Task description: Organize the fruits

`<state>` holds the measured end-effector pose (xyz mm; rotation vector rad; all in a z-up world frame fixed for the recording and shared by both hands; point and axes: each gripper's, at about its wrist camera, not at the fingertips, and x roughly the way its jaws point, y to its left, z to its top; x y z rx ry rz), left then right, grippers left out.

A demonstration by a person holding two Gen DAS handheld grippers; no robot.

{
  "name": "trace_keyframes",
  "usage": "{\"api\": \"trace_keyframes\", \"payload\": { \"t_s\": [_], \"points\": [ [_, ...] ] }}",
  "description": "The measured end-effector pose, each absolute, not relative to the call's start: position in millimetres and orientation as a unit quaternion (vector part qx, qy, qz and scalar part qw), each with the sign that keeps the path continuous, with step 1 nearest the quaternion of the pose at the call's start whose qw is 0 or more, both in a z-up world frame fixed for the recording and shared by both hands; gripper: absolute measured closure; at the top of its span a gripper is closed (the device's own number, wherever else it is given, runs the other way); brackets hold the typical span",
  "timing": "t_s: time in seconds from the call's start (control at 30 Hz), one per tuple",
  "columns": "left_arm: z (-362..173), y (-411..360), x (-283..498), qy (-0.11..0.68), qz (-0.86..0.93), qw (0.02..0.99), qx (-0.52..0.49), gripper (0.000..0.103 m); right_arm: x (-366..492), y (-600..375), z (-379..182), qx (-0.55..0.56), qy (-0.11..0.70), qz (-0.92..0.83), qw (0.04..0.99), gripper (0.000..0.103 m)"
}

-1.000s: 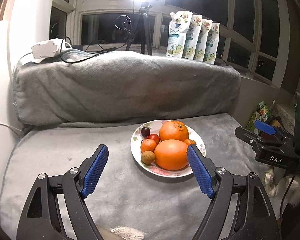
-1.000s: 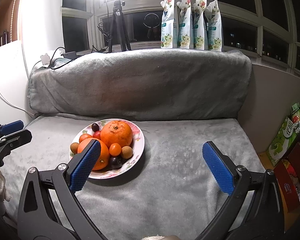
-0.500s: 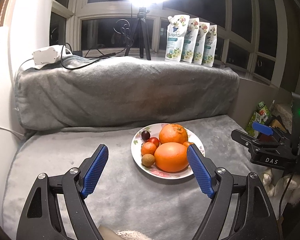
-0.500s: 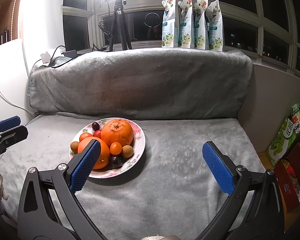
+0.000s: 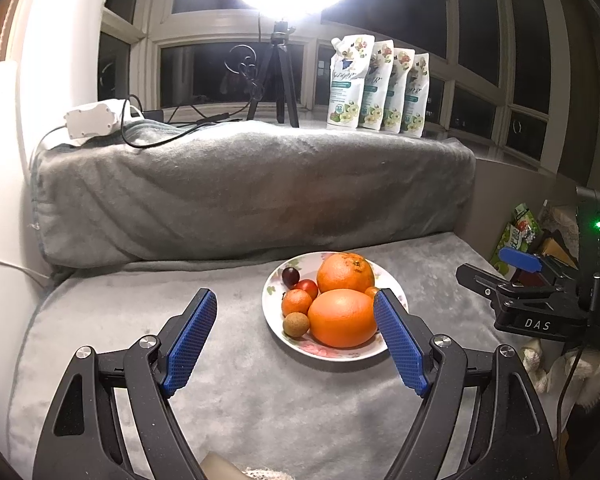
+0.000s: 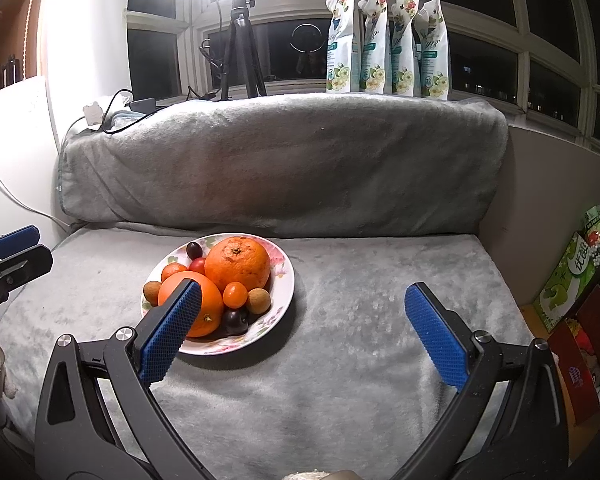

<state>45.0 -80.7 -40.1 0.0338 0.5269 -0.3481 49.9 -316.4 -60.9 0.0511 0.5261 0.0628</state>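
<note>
Both my left tongs (image 5: 296, 332) and right tongs (image 6: 304, 332) gape wide and empty above the grey blanket (image 6: 360, 360); the fruits sit heaped on the floral plate (image 6: 282, 292) ahead.

The plate (image 6: 284, 280) is set on the blanket-covered seat (image 6: 360, 360), before the bolster (image 6: 280, 160). Two oranges (image 6: 238, 262), one behind the other, are held in the plate, with small fruits (image 6: 235, 295) packed around them. Behind the bolster, above the plate, a tripod (image 6: 240, 52) is stood on the sill; four pouches (image 6: 388, 40) are lined up right of it. Boxes (image 6: 576, 272) are stacked well right of the plate.
</note>
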Motion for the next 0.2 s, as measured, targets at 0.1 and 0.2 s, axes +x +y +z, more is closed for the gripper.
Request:
{"api": "trace_keyframes", "payload": {
  "t_s": [0.1,0.2],
  "points": [
    [-39.8,-80.8,45.3,0.260,-0.172,0.950,0.017,0.022,50.4,-316.1,-61.5,0.025,0.260,0.031,0.965,0.000],
    [-39.9,-80.7,45.5,0.260,-0.172,0.950,0.017,0.022,50.5,-316.1,-62.5,0.026,0.261,0.032,0.964,0.000]
  ]
}}
